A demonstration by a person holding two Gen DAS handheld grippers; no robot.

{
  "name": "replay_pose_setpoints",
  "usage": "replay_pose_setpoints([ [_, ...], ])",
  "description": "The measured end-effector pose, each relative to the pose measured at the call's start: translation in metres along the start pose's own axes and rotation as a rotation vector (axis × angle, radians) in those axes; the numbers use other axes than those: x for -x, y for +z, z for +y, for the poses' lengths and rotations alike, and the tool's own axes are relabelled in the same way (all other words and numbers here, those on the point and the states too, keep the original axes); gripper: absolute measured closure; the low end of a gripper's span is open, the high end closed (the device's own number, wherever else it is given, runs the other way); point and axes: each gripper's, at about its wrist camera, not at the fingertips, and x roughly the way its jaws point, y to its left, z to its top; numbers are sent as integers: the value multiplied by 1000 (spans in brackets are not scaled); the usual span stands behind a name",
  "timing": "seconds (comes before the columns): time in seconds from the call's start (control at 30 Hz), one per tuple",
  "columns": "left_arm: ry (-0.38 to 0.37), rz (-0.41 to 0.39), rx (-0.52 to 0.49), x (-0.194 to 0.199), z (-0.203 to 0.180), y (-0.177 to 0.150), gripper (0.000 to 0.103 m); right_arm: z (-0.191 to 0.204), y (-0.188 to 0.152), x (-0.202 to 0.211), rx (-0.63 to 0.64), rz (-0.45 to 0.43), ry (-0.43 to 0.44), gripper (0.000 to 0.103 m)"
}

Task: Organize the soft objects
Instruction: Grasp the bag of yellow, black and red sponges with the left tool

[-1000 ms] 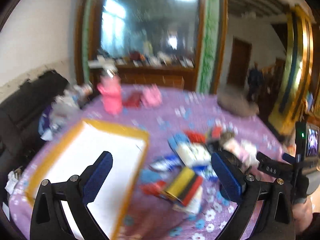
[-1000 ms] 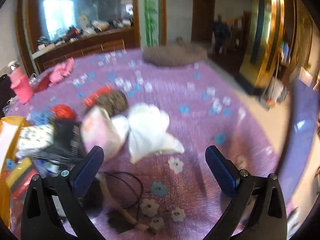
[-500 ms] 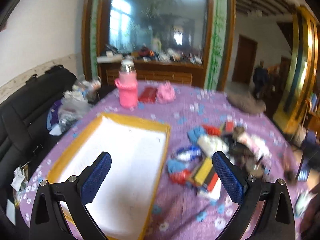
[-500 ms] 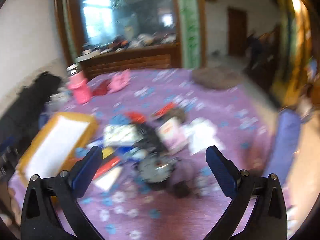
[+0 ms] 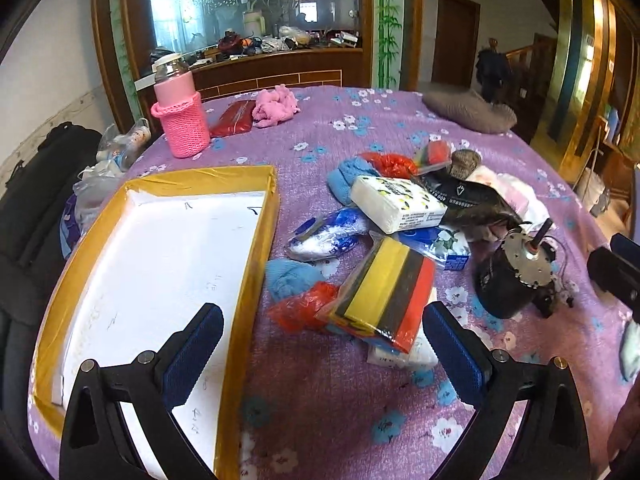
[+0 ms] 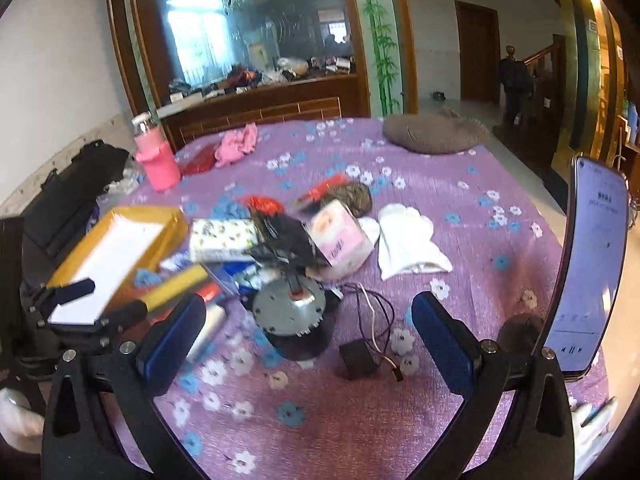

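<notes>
Table covering: purple floral cloth (image 5: 360, 420).

Soft objects, heaped at the middle of the cloth, just right of the tray:
- Sponge pack (image 5: 384, 296), yellow, black and red bands in clear wrap, lying tilted on the near side of the heap, its low end over a white packet.
- Tissue pack (image 5: 396, 202), white with small lemon print, resting across the heap; also seen in the right wrist view (image 6: 222, 238).
- 2 blue knitted pieces, 1 behind the tissue pack (image 5: 346, 180), 1 beside the tray's edge (image 5: 286, 280).
- Red plastic bag (image 5: 304, 312), crumpled, touching the sponge pack.
- White gloves (image 6: 408, 240), flat on the cloth at the right of the heap.
- Pink tissue pack (image 6: 340, 236), tilted, just beside the gloves.

Tray (image 5: 248, 272): shallow, white floor, yellow taped rim, left of the heap.

Other items: grey motor (image 6: 290, 320) upright, near side of the heap, with thin wires trailing to a small black box (image 6: 358, 360); pink knit-sleeved bottle (image 5: 180, 120) at the far left; pink cloth (image 5: 276, 106) and grey cushion (image 5: 468, 112) at the far edge; phone (image 6: 588, 272) standing at the right.

Left gripper (image 5: 320, 348): jaws spread wide, above the tray's near corner and the sponge pack, grasping nothing.

Right gripper (image 6: 308, 344): jaws spread wide, over the motor and wires, grasping nothing.
</notes>
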Motion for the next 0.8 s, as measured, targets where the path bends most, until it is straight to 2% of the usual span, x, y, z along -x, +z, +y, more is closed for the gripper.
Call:
replay_pose_setpoints([
  [0.17, 11, 18, -34, -41, -10, -2, 3, 0, -14, -4, -15, 27, -10, 0],
  [0.43, 8, 56, -102, -74, -30, -1, 3, -3, -20, -15, -42, 58, -24, 0],
  [0.53, -8, 68, -105, -77, -31, -1, 11, -3, -21, -15, -43, 61, -31, 0],
  [0.6, -17, 80, -106, -82, -30, 1, 20, -4, -21, -15, -43, 61, -32, 0],
  [0.8, -29, 69, -94, -81, -27, 3, 25, -7, -21, -19, -66, 70, -27, 0],
])
